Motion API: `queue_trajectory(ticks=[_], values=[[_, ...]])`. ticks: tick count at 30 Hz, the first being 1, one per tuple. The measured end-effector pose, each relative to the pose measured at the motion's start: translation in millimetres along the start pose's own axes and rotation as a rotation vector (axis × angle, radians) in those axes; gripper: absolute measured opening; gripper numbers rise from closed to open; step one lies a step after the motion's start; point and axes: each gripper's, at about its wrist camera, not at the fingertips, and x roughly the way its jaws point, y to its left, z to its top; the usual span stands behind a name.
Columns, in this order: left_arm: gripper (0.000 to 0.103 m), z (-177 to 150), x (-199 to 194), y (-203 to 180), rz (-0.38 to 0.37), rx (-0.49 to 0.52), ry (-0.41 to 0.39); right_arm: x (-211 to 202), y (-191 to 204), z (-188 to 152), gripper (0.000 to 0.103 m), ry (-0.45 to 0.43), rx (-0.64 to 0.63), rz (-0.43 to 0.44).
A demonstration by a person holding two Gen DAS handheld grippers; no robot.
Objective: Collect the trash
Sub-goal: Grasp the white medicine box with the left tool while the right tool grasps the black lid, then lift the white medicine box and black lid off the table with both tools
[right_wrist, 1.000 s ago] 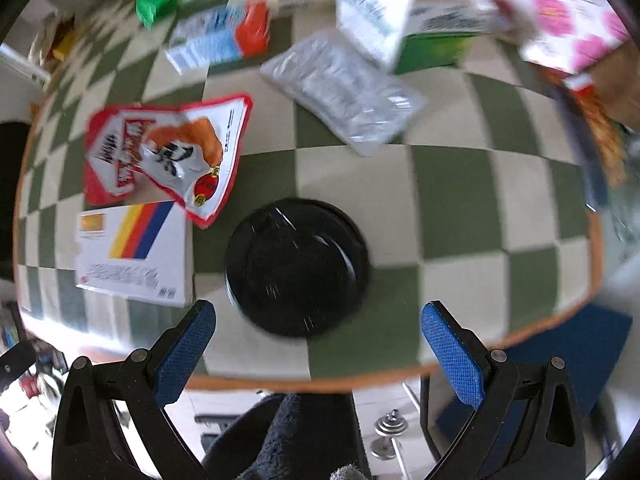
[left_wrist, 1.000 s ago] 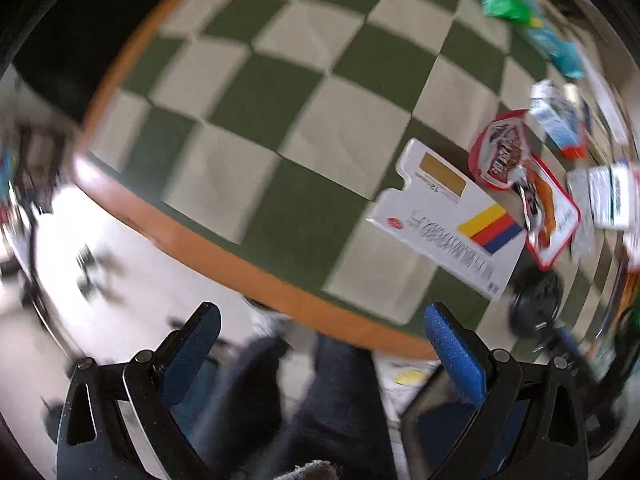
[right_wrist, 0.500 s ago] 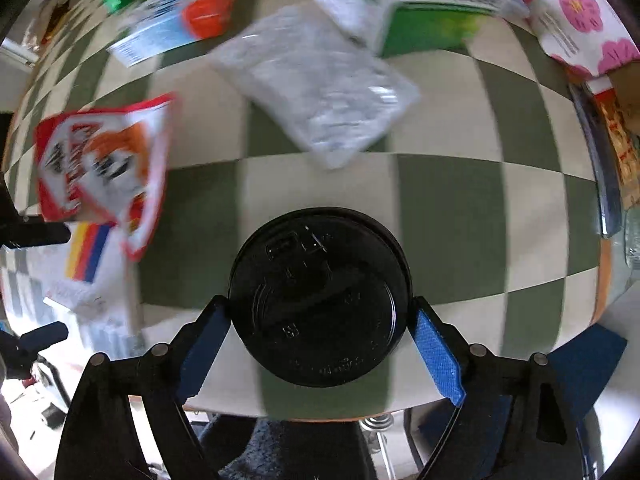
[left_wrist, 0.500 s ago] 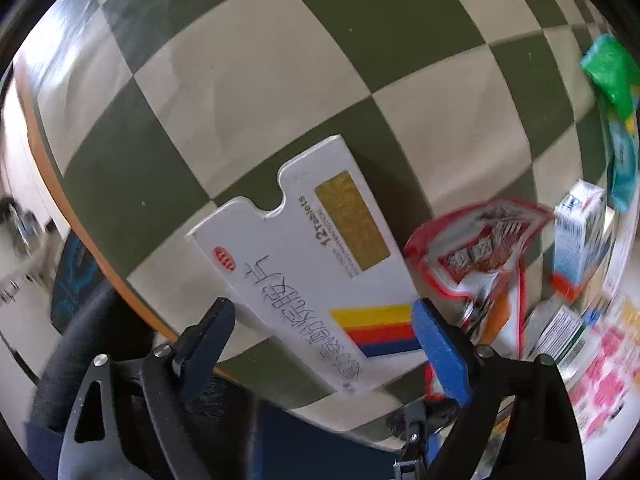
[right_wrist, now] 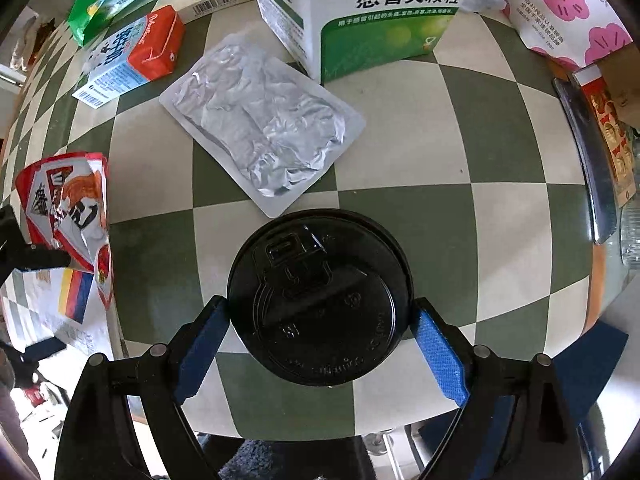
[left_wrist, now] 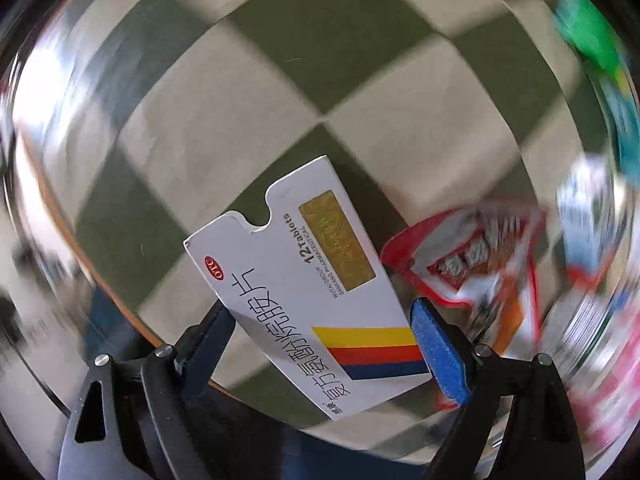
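With the left gripper [left_wrist: 320, 344] clamped on the tablet box [left_wrist: 308, 292] above the worktop [left_wrist: 420, 120] and the right gripper's [right_wrist: 320, 320] jaws bracketing the black lid [right_wrist: 320, 300] (contact unclear), each should squeeze squarely before lifting.

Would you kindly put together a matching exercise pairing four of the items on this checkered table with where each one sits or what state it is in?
Things:
1. white flat medicine box with yellow, red and blue stripes
2. round black plastic cup lid
3. crumpled silver foil blister pack
4. green and white 999 medicine box

Places or states:
A. standing upright at the far side of the table
B. between the fingers of the right gripper
C. lying flat just beyond the lid
D. between the fingers of the left gripper

Pairs: 1-D, 2-B, 3-C, 4-A
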Motion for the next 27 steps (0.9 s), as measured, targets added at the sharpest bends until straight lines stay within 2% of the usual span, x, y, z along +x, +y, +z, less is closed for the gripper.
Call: queue_trajectory(ticks=[2,3,5,6,7,8,10,11,12,14,16,17,19,24,27], values=[[0.089,-6.3,-3.9,-15.4,0.099,0.208,-0.04,1.3,3.7,-5.2,0.091,0.002,-0.014,0.001],[0.089,-11.5,-7.2,-21.4,0.178,0.338,-0.069,3.1,12.0,-13.2,0.091,0.001,-0.016,0.001],[0.089,-22.2,-8.5,-22.8,0.316,0.493,-0.129,4.7,8.1,-16.8,0.091,0.006,-0.02,0.004],[0.089,-22.9,-9.5,-19.9,0.329,0.498,-0.136,3.4,8.1,-17.5,0.092,0.015,-0.021,0.01],[0.089,-22.3,-9.3,-10.8,0.309,0.465,-0.12,3.1,6.1,-18.6,0.093,0.022,-0.014,0.017],[0.089,-22.4,-5.9,-3.1,0.27,0.419,-0.09,3.5,3.8,-20.1,0.093,0.025,-0.009,0.024],[0.091,-17.4,-0.4,20.2,0.156,0.256,-0.013,7.9,2.6,-19.1,0.094,0.034,-0.006,0.02],[0.091,-17.5,-0.1,32.0,0.115,0.185,0.0,9.1,1.8,-18.4,0.094,0.029,-0.004,0.019],[0.09,-18.3,1.4,39.7,0.08,0.133,0.009,11.2,1.1,-14.1,0.094,0.03,-0.003,0.016],[0.086,-23.5,-0.8,48.2,0.051,0.106,-0.019,13.2,-0.3,-14.8,0.094,0.025,0.006,0.009],[0.069,-16.9,-3.3,42.5,0.055,0.138,-0.055,20.0,7.3,-17.0,0.093,0.018,0.02,0.008],[0.069,-20.5,-12.4,26.7,0.062,0.175,-0.079,19.8,7.3,-19.1,0.092,0.015,0.024,0.003],[0.069,-25.5,-21.6,18.4,0.108,0.268,-0.121,16.1,5.9,-16.5,0.09,0.013,0.023,-0.001],[0.069,-62.1,-30.6,-3.2,0.203,0.485,-0.239,8.3,1.4,-18.3,0.089,0.01,0.021,0.028],[0.069,-67.1,-27.9,-19.6,0.209,0.537,-0.224,0.0,1.3,-20.8,0.089,-0.007,0.018,0.048]])
